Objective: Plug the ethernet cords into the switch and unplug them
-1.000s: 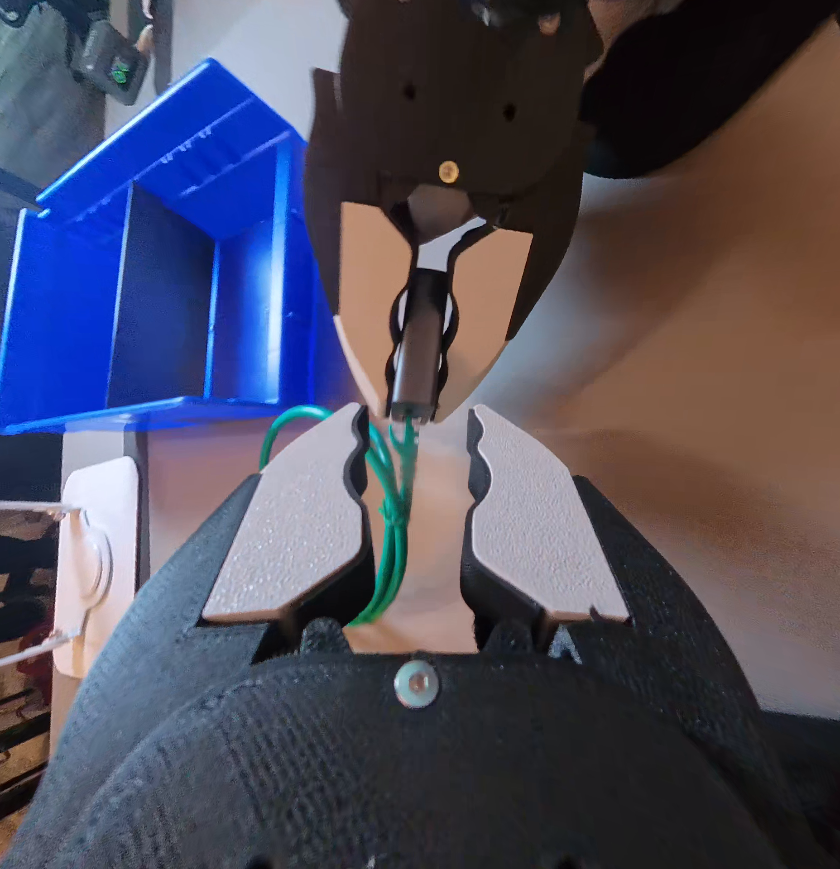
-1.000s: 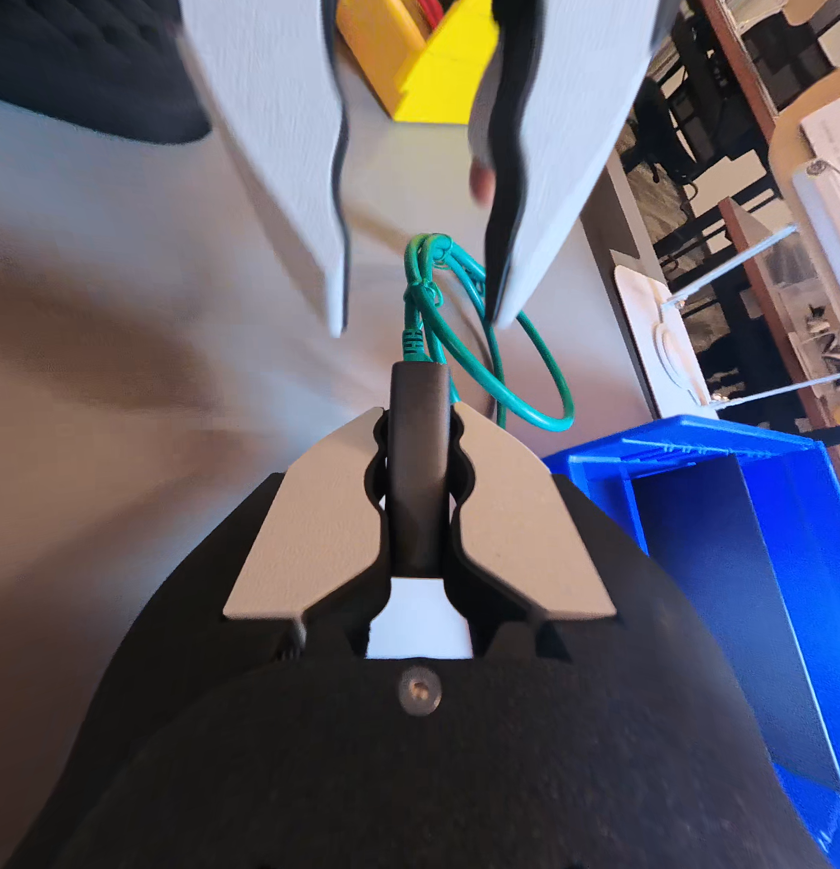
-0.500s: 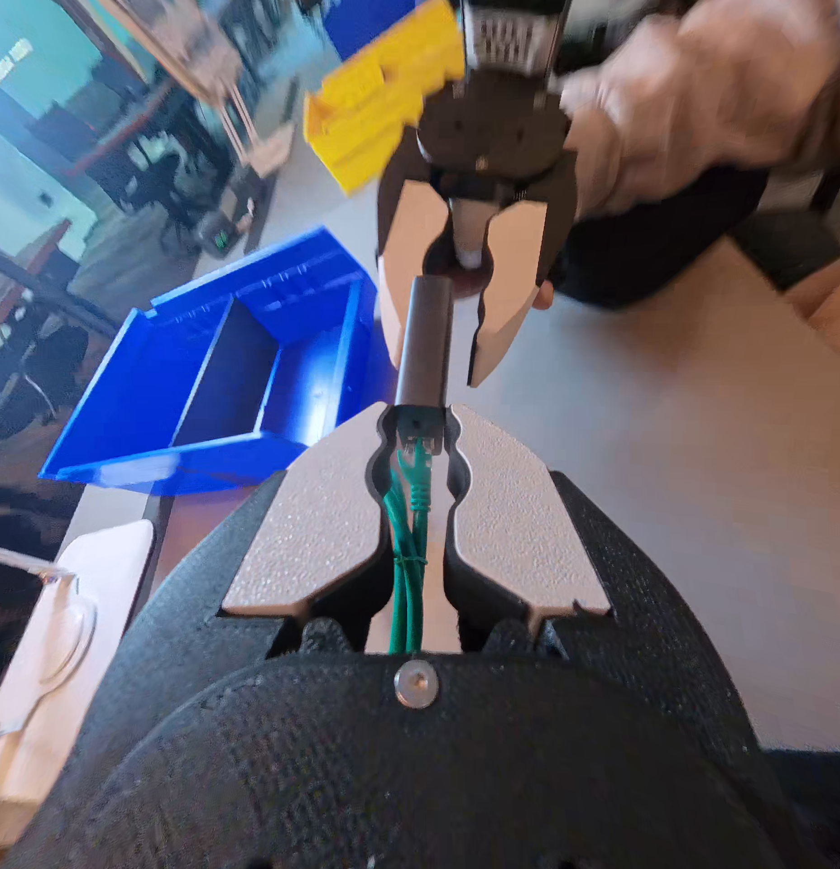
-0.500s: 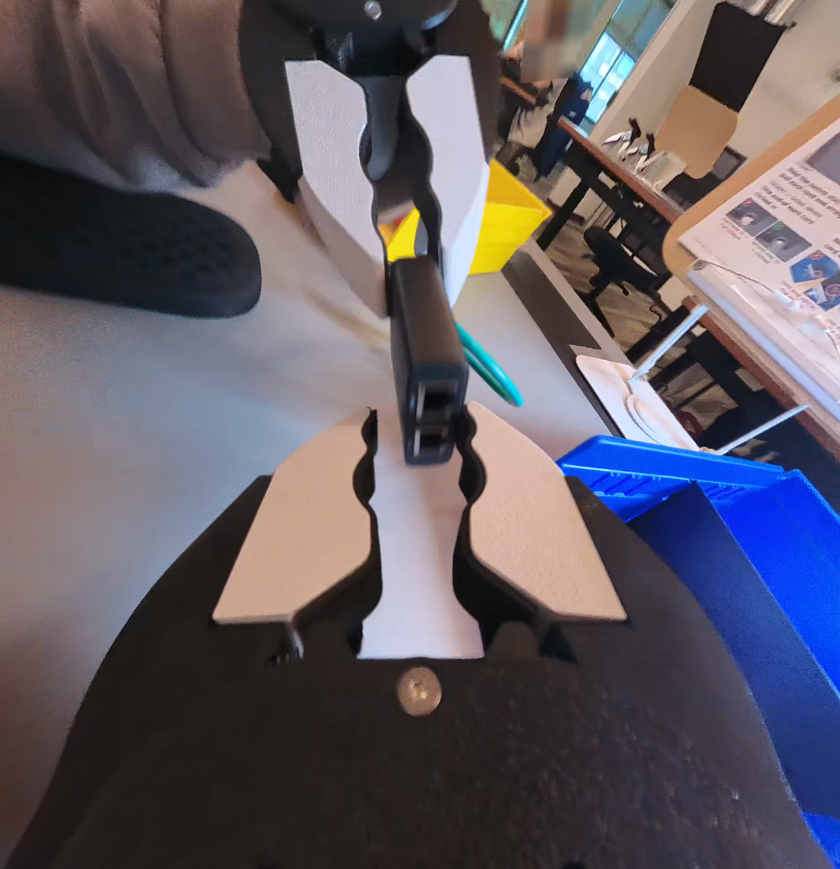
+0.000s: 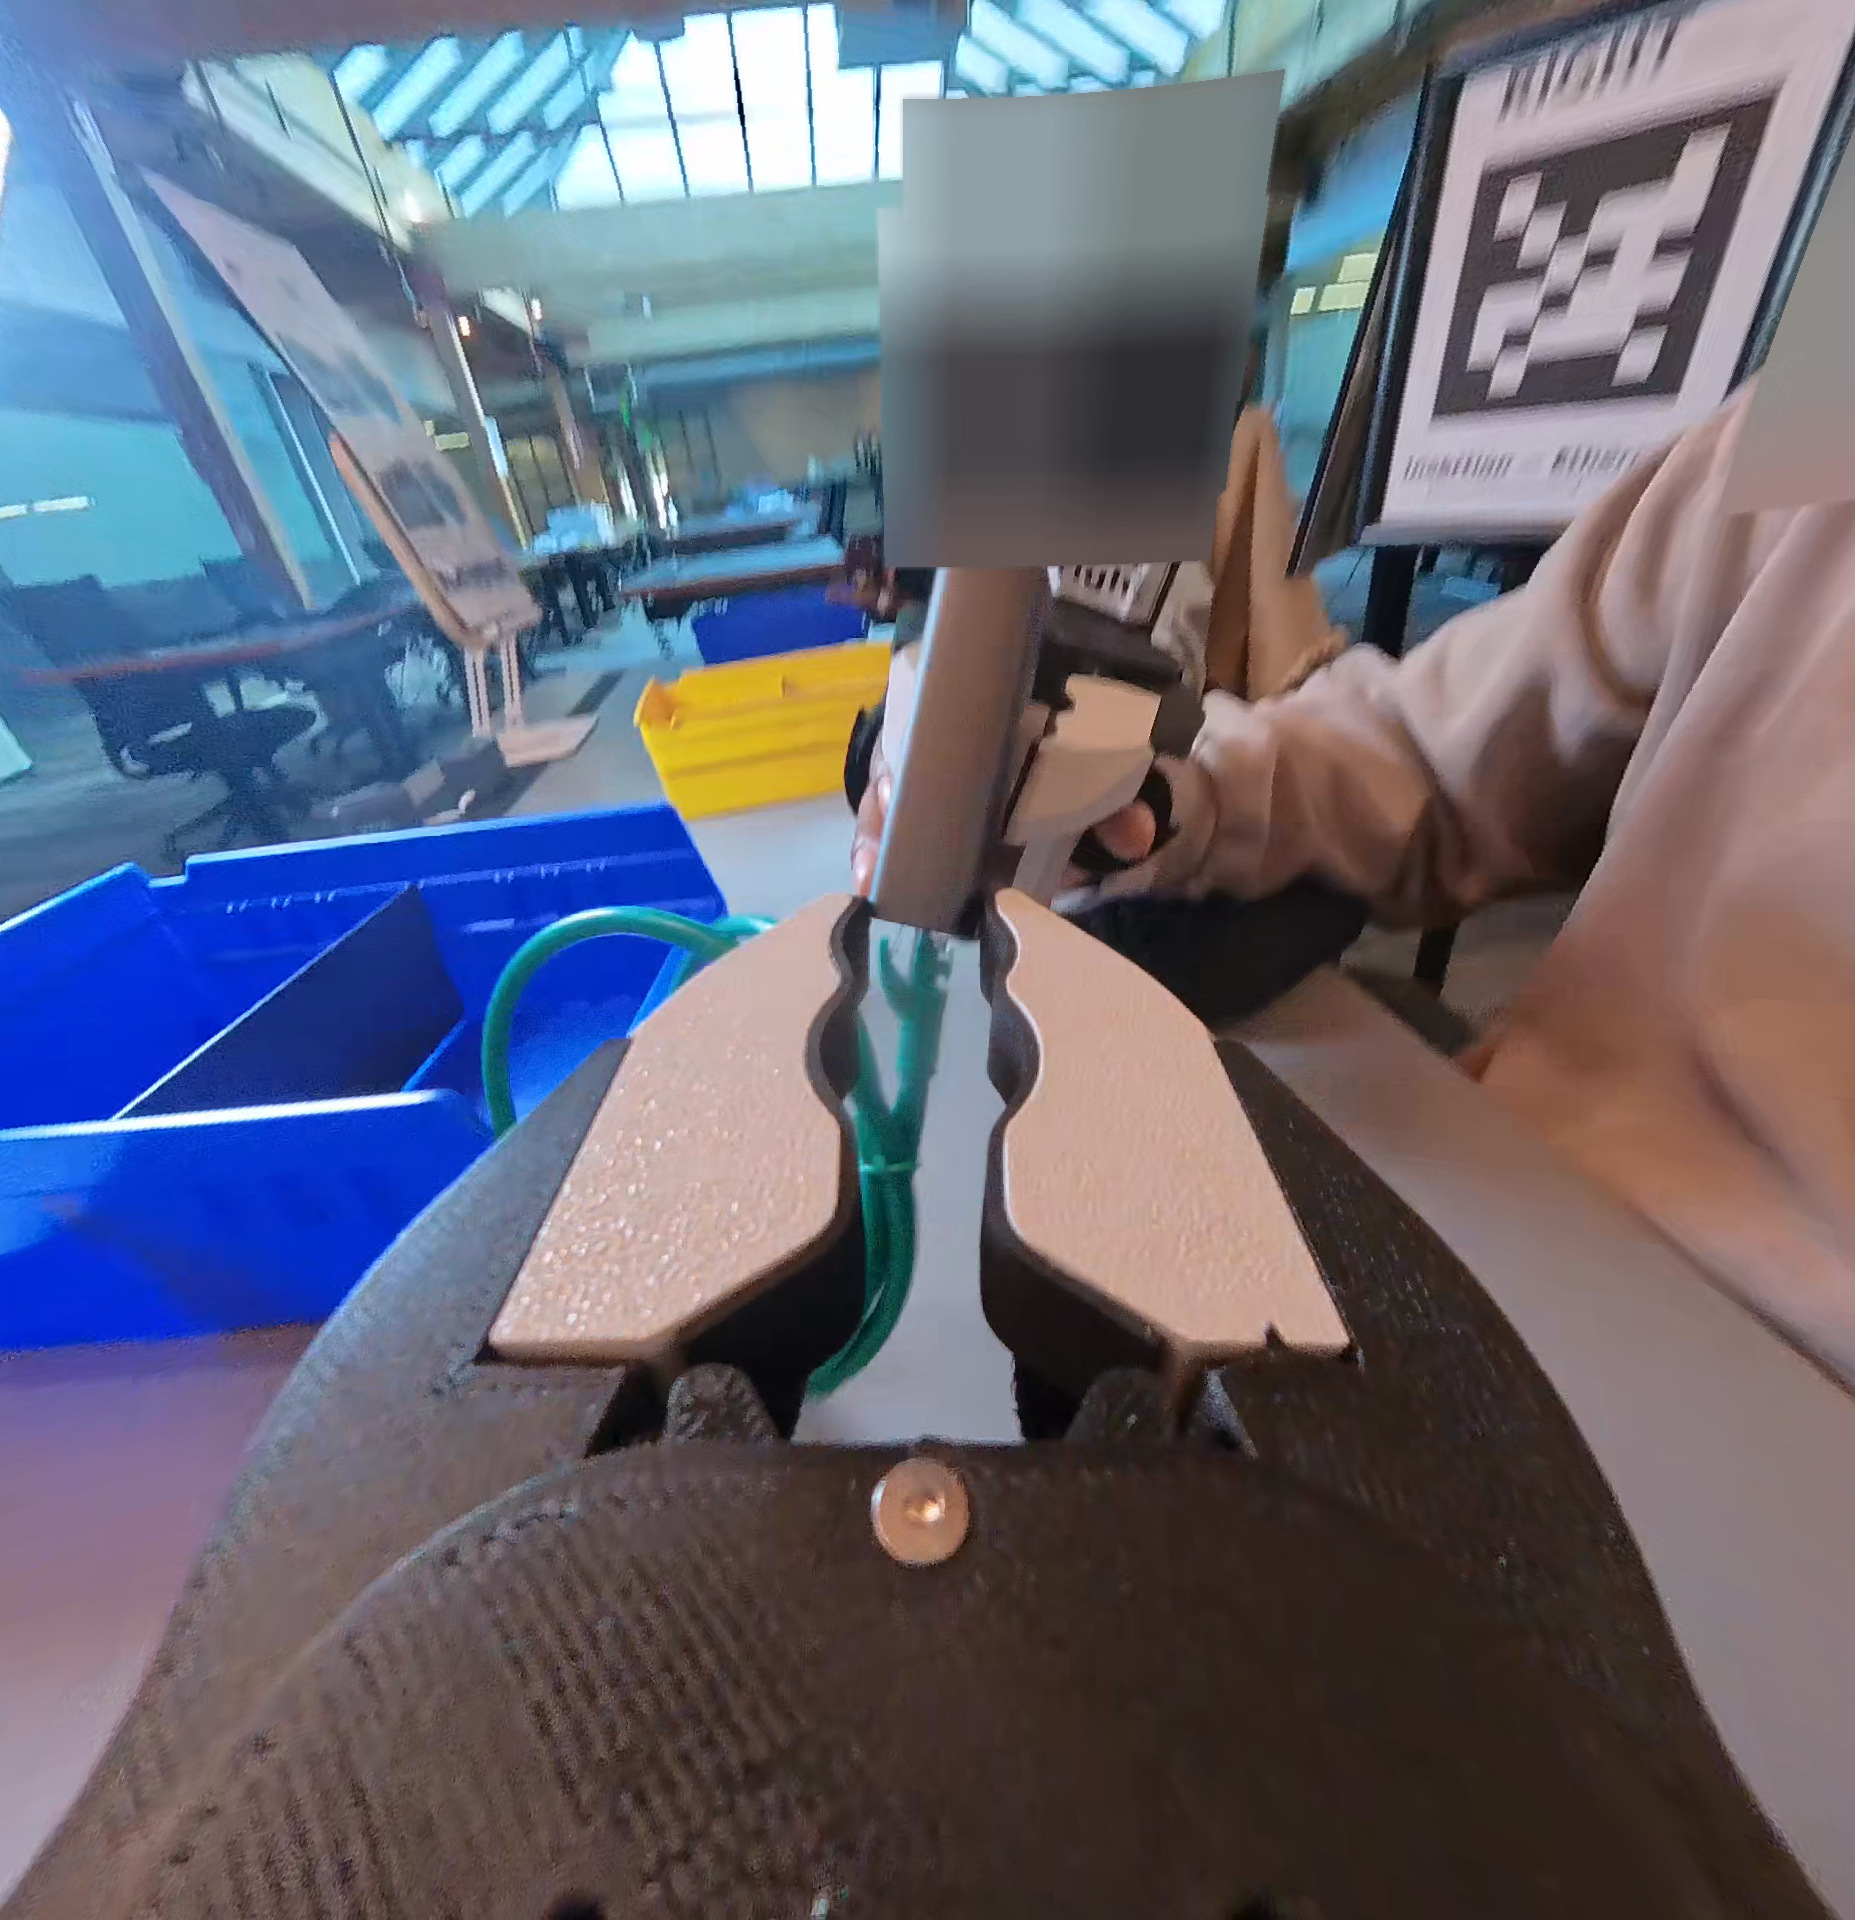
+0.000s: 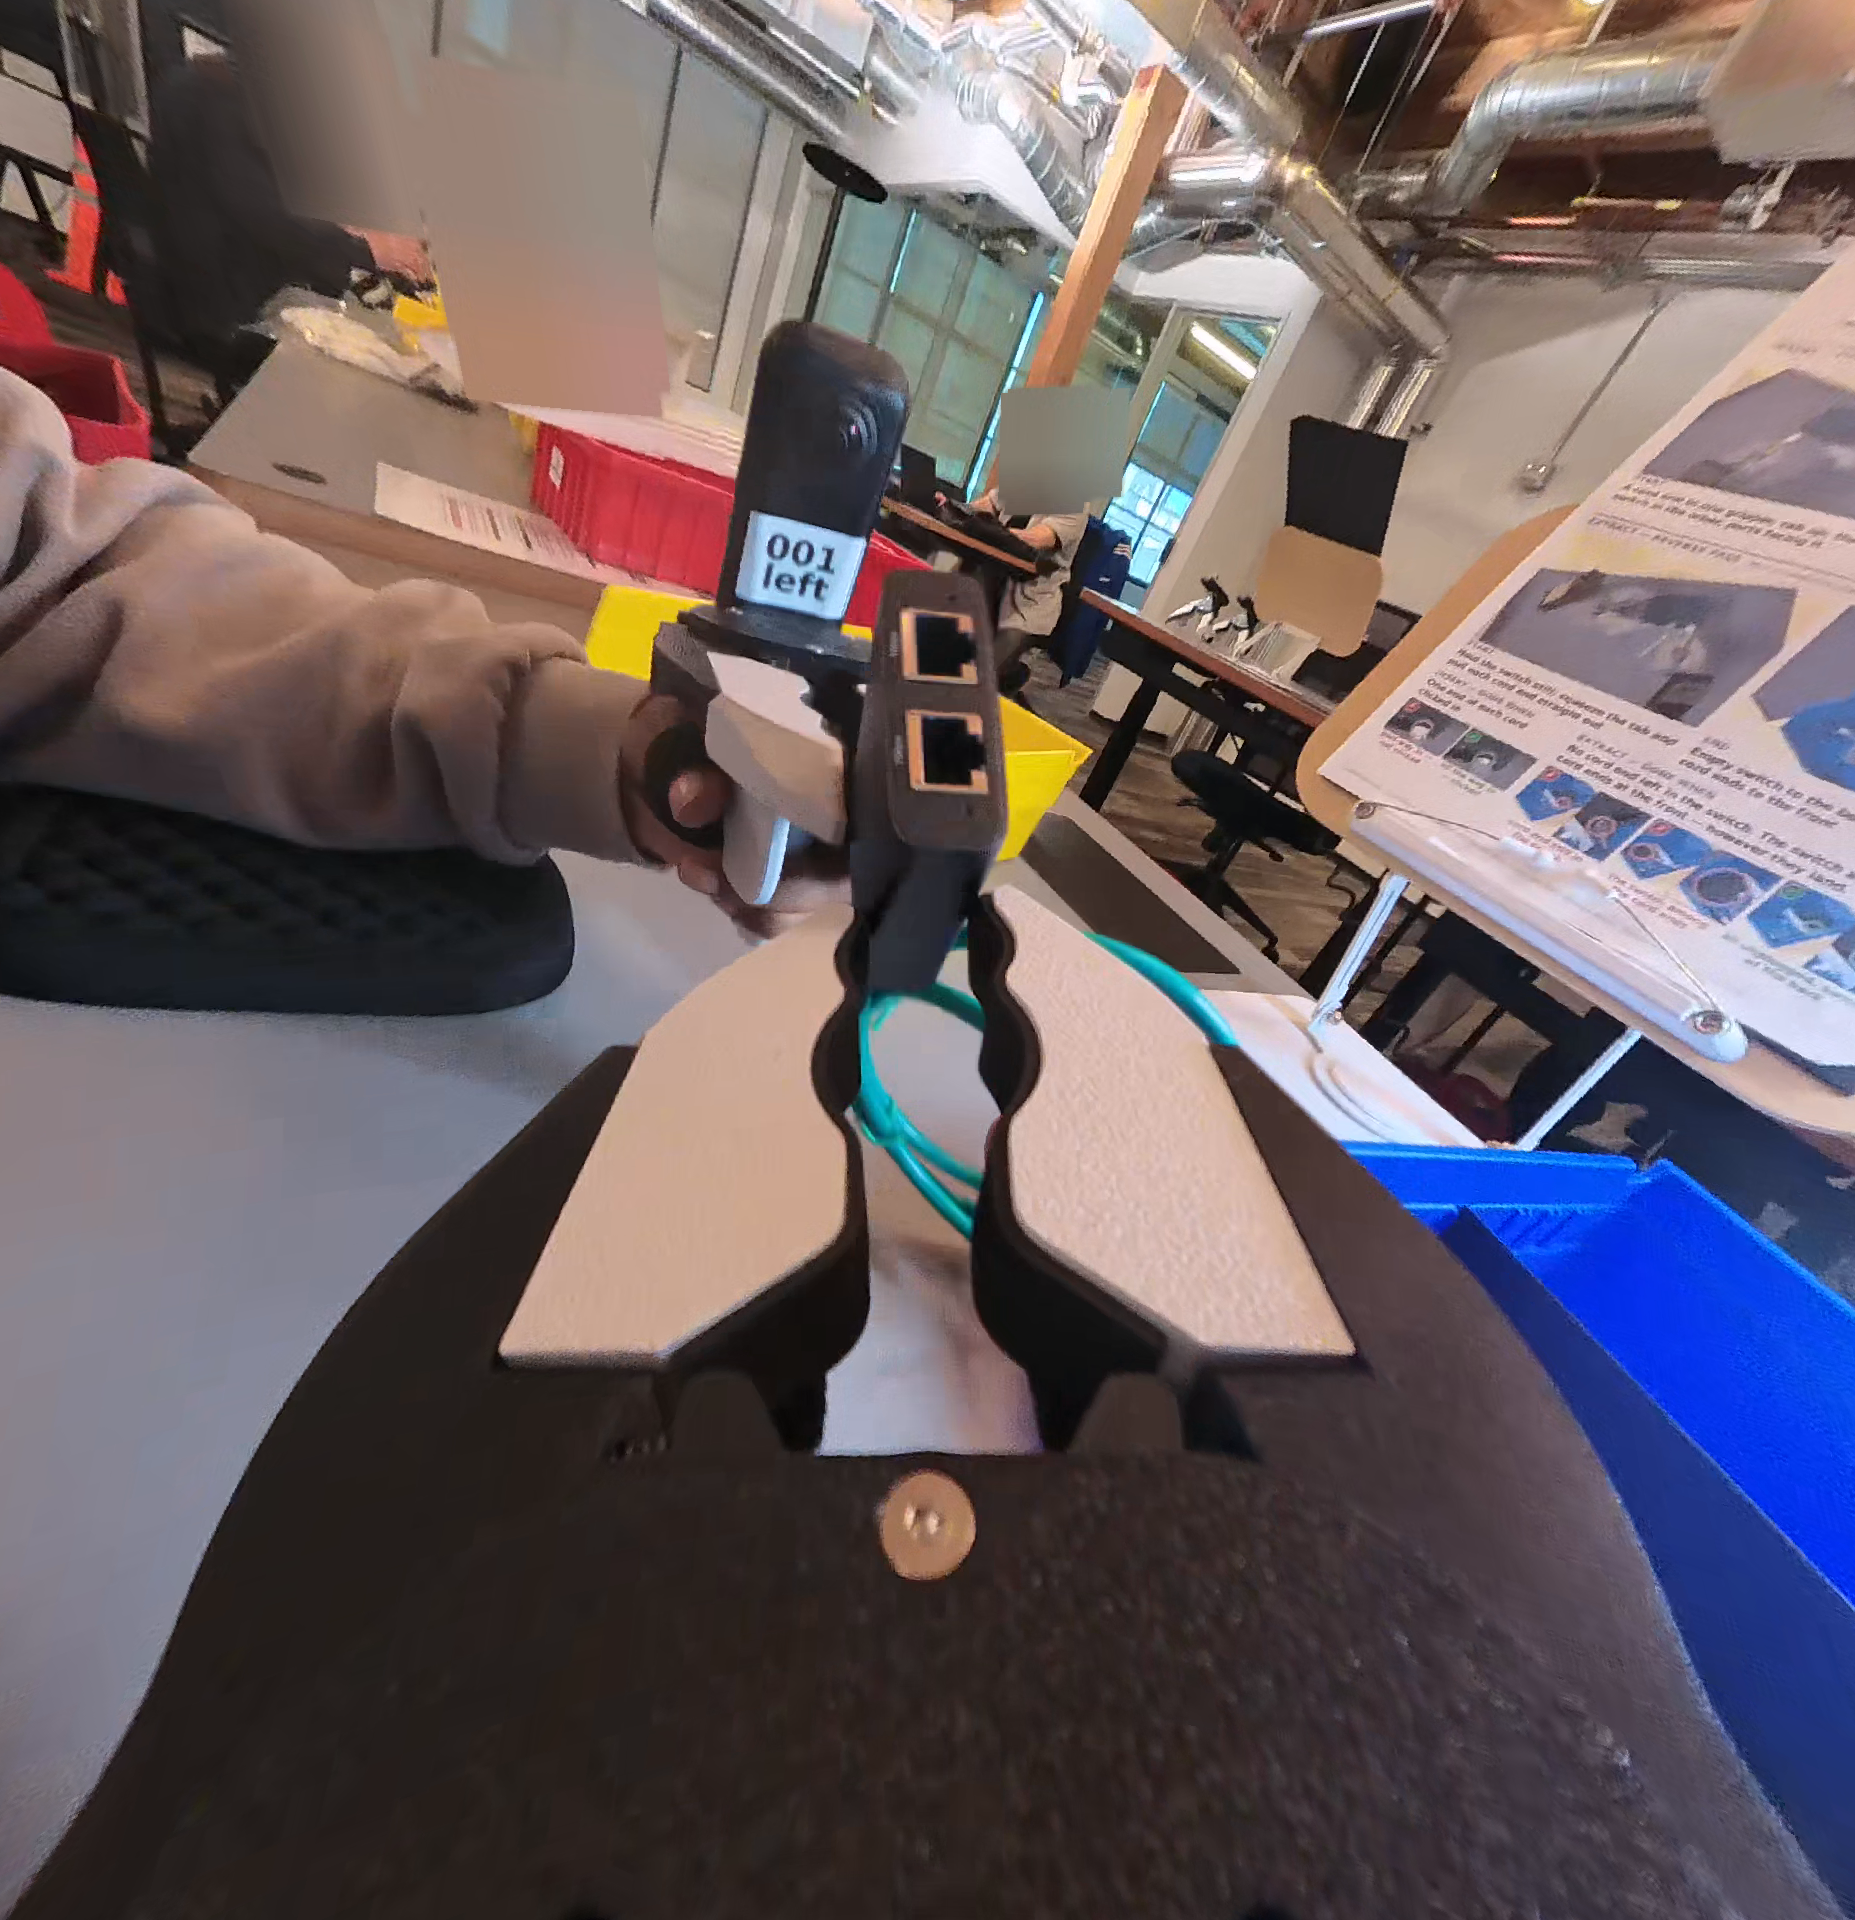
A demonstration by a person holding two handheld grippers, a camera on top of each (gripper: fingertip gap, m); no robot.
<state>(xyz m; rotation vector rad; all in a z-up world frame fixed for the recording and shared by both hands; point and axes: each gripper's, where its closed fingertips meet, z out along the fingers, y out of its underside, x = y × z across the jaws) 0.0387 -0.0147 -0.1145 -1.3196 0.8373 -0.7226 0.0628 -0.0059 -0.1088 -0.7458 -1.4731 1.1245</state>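
The switch point(image 5: 954, 748) is a dark slim bar. It rises from my left gripper point(image 5: 920, 912), which is shut on its lower end. Green ethernet cords point(image 5: 892, 1174) are plugged into that end and run back between the left fingers. In the right wrist view the switch point(image 6: 938, 717) tilts towards the camera and shows two empty ports. My right gripper point(image 6: 915, 920) sits just under it with its jaws a narrow gap apart and nothing clamped. The cords point(image 6: 902, 1132) loop below. Each gripper shows in the other's view, the right one point(image 5: 1084, 748) and the left one point(image 6: 767, 769).
A blue divided bin point(image 5: 279, 997) stands at the table edge and also shows in the right wrist view point(image 6: 1681, 1351). A yellow bin point(image 5: 767, 727) is farther back. A black padded rest point(image 6: 227, 904) lies on the grey table point(image 6: 227, 1195). An instruction board point(image 6: 1629, 779) leans at the right. The grippers are tip to tip, or close to it.
The right gripper let go of the switch and the left gripper shut on its cord end. Both grippers have since tilted up, the switch now stands steeper, and the right jaws have narrowed.
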